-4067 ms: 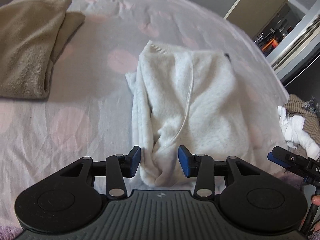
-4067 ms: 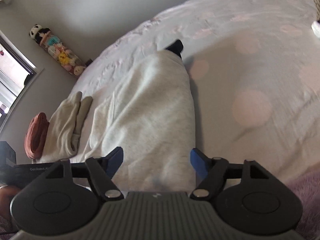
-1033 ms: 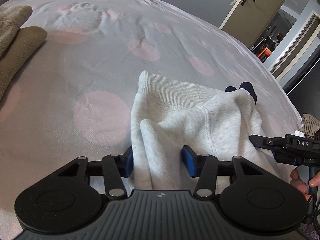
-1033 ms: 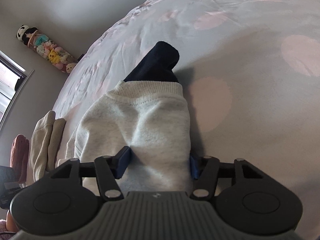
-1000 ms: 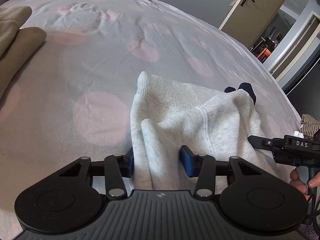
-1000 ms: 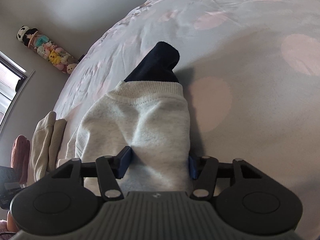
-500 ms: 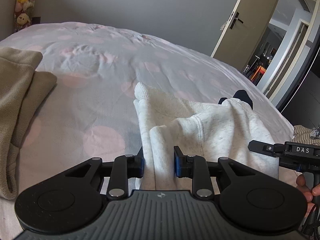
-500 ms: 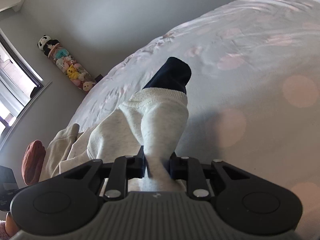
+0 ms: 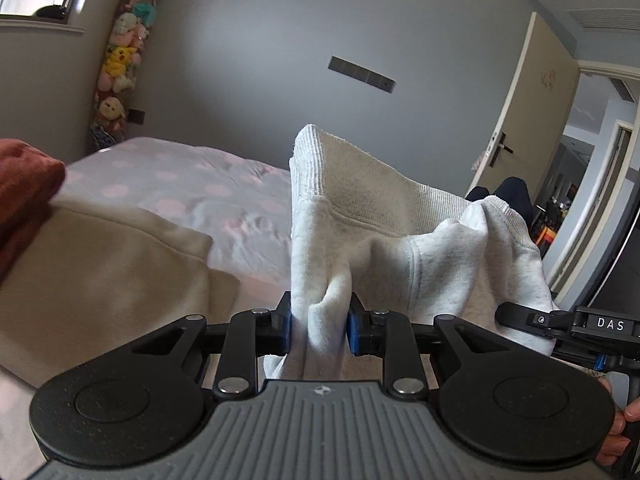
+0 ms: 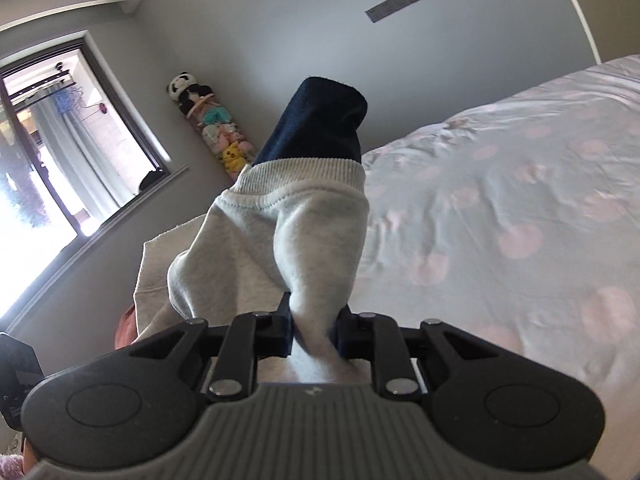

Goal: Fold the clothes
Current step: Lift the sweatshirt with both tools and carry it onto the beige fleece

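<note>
- The pale grey sweatshirt is lifted off the bed, strung between the two grippers, its long axis running side to side from one to the other.
- The left gripper has its blue pads pinched tight on a bunched fold of the sweatshirt; a ribbed hem edge stands up just beyond its fingers and points toward the ceiling.
- The right gripper is clamped just as narrowly on another fold of the sweatshirt. Ahead of its fingers a ribbed cuff points up and away, with a dark navy sleeve end poking out of it.
- In the left wrist view the right gripper's handle sits off to the right, with a hand's fingers partly visible around it.
- To the left of the left gripper lies a beige garment on the bed, and a rust-red cloth rests at its far left edge.
- The bed beyond both grippers wears a pale cover with pink dots, lightly creased.
- Grey walls close the room; a column of plush toys stands in the corner, a window beside it, and an open door far right of the left gripper.
</note>
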### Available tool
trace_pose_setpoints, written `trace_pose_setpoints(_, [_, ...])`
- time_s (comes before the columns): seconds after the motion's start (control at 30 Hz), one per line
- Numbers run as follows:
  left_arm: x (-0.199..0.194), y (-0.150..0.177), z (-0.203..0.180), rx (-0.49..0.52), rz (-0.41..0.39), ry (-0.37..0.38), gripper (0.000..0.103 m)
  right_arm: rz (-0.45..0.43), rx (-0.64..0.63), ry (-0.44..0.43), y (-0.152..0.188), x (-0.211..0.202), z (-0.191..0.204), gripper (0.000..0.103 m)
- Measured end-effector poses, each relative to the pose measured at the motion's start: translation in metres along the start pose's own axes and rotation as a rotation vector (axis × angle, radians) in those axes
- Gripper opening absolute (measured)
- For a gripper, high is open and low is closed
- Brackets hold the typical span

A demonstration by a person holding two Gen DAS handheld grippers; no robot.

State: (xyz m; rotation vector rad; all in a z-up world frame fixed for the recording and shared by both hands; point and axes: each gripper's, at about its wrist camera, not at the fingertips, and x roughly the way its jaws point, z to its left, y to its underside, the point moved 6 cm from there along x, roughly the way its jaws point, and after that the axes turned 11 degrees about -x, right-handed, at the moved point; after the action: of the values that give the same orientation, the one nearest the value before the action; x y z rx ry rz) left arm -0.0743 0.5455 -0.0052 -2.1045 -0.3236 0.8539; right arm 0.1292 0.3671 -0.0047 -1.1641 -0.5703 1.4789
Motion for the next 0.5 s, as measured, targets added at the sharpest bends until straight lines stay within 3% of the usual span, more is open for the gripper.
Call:
trace_pose_setpoints(0.23, [-0.041,-0.078,0.064,0.035,-0.076,-0.116,0.022,0.04,-0.008,-0.144,-0.023,0.082,0.081,0.021])
trace_pose_setpoints(0.37, [-0.038,-0.115,0.097,0.067,-0.063,-0.183,0.022,0.074,0.004,-0.203,-0.029,0.135,0.118,0.021])
trace_pose_setpoints(0.5, [-0.013,-0.131,0.126,0.084,-0.023,-0.231,0.022,0.128,0.009,-0.218,-0.027,0.184,0.134,0.021])
